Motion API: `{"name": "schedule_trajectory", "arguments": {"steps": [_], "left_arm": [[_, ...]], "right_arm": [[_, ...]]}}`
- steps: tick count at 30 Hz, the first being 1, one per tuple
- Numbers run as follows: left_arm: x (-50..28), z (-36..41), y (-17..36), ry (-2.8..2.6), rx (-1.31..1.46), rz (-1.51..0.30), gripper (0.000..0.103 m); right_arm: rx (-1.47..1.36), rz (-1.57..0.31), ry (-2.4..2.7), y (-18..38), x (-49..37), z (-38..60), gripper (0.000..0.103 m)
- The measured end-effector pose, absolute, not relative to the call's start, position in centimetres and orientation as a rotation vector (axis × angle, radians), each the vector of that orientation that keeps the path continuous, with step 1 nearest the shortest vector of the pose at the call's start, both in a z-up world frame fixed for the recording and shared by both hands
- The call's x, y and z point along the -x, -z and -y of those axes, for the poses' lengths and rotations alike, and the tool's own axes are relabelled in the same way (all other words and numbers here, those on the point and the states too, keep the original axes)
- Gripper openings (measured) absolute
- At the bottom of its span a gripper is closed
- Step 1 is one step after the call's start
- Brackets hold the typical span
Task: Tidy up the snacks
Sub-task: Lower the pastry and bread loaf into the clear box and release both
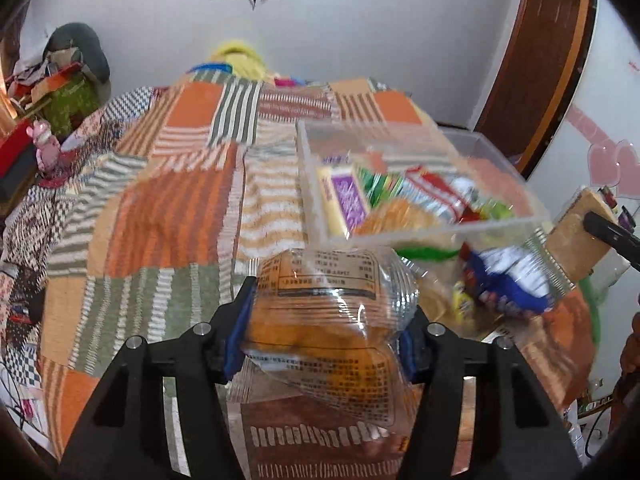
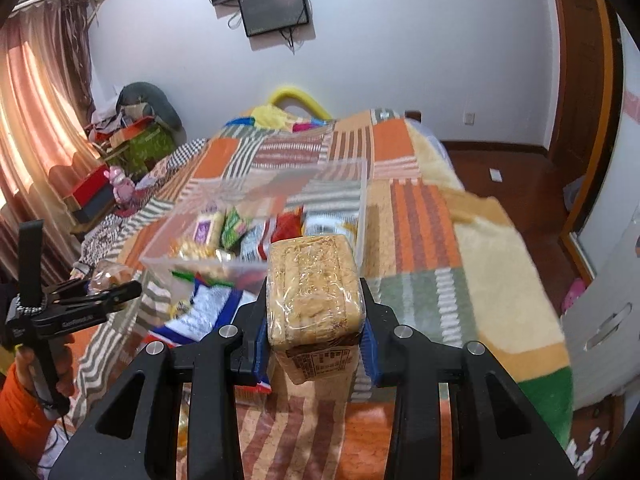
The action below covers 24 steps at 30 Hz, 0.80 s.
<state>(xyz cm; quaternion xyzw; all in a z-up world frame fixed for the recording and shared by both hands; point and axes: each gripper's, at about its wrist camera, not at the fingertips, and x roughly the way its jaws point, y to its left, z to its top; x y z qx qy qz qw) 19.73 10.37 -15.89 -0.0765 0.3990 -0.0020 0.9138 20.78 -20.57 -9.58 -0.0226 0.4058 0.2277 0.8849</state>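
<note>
A clear plastic packet of orange-brown pastry with black printed text [image 1: 324,320] is grasped between the blue-padded fingers [image 1: 240,332] of the left gripper [image 1: 322,340], the film creased where the pads press on it. A tan block-shaped cake wrapped in clear film [image 2: 314,288] is clenched between the fingers of the right gripper [image 2: 316,336]. Both are held above a bed covered by an orange, green and cream striped patchwork blanket [image 1: 168,208], just short of a clear rectangular plastic bin [image 1: 436,236] that already holds several bright packets; a blue and white snack bag [image 1: 508,280] lies on the blanket just outside the bin's near wall. The step in hand is judged to be the carrying of both snacks into the bin. Each packet is best lifted clear of the near wall before being moved forward, so that the light bin is not pushed along the soft bedding. The soft pastry should be held no tighter than needed, as it is likely to be crushed. The fingers are best released one gripper at a time, low over a free spot, so that the grippers are kept apart.
</note>
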Motion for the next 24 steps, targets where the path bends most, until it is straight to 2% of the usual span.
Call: {"name": "schedule_trajectory", "arguments": {"steps": [12, 24], "left_arm": [[-23.7, -7.9, 11.3, 0.069, 0.13, -0.724, 0.059], [-30.5, -5.0, 13.0, 0.13, 0.172, -0.79, 0.059]], "right_arm": [[0.069, -0.747, -0.498, 7.4, -23.2, 18.1, 0.033], [0.083, -0.836, -0.51, 10.9, -27.3, 14.8, 0.033]]}}
